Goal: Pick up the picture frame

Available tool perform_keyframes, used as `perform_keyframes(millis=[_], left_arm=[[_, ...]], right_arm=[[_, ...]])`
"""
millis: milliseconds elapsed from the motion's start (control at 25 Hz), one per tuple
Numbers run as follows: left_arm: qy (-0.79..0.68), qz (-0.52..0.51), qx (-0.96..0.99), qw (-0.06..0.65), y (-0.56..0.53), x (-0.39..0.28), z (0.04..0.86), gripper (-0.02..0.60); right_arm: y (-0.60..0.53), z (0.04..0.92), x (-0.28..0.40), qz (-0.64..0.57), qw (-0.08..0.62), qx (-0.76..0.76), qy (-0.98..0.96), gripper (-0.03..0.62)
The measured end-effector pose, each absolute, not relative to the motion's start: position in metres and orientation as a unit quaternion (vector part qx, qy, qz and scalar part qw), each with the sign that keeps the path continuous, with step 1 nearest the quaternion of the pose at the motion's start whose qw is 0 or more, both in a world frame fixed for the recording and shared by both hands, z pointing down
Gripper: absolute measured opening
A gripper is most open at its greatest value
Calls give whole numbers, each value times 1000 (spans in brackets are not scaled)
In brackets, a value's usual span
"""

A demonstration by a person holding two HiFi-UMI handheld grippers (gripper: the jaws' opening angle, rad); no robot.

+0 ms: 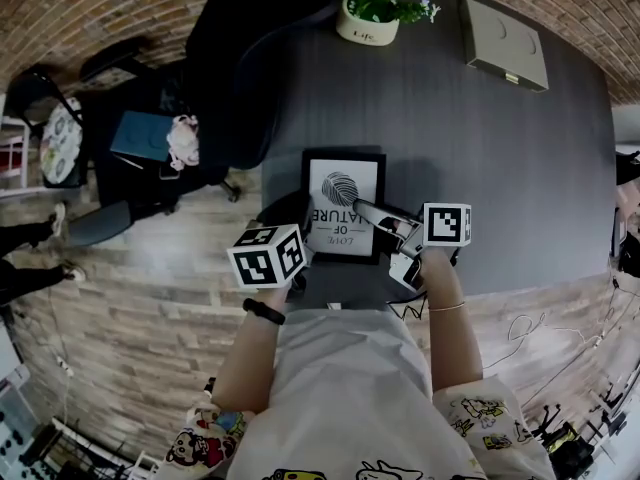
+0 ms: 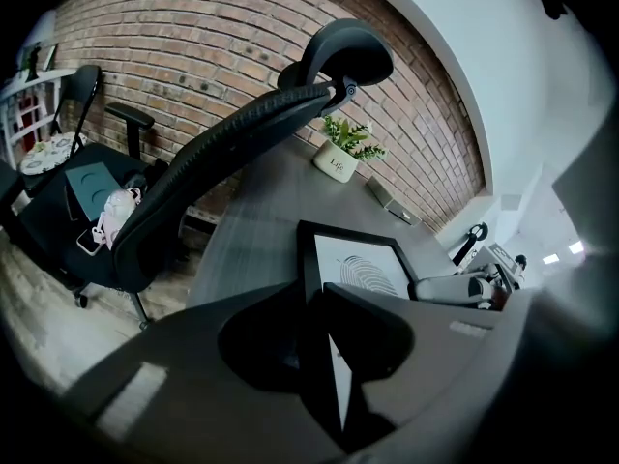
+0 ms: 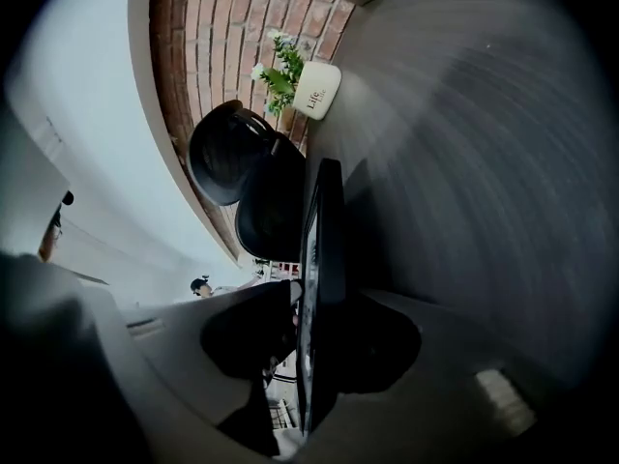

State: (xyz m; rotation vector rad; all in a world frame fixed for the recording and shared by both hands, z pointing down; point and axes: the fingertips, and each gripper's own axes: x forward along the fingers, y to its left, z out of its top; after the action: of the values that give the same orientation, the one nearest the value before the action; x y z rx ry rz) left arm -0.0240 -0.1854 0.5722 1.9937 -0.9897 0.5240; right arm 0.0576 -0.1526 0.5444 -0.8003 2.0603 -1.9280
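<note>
Grip check: left gripper (image 2: 314, 298) is clamped narrow on the left edge of the picture frame (image 1: 343, 183). Right gripper (image 3: 308, 298) is pinched on the right edge, and its pads look in contact. Frame sits at the near edge of the table (image 1: 480, 168). I'd seat both pads on the moulding, not the glass, then raise both sides together, level. Print reads "LOVE OF NATURE", partly covered. Plant pot (image 1: 366, 28) reads "Life".

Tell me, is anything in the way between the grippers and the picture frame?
Nothing visible is in the way. The left gripper and the right gripper each have an edge of the picture frame right between their jaws.
</note>
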Motion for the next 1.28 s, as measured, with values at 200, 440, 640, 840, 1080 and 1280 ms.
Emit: perform_keyframes(millis=[200, 440, 640, 840, 1080, 1280], left_arm=[[-391, 209, 794, 414, -185, -23, 572, 80], [-392, 215, 796, 409, -184, -22, 573, 81], [-392, 223, 799, 398, -183, -21, 575, 84], [-403, 218, 798, 392, -184, -22, 574, 84], [-410, 209, 798, 388, -185, -23, 571, 92], [-413, 201, 807, 372, -187, -24, 557, 101]], right_arm=[[-154, 553, 54, -658, 99, -284, 690, 77], [-151, 567, 60, -665, 77, -309, 675, 25], [-155, 554, 53, -659, 114, -270, 693, 17], [-155, 554, 53, -658, 128, -272, 690, 15], [-155, 547, 52, -653, 129, -274, 695, 14], [-156, 535, 52, -646, 127, -268, 704, 14]])
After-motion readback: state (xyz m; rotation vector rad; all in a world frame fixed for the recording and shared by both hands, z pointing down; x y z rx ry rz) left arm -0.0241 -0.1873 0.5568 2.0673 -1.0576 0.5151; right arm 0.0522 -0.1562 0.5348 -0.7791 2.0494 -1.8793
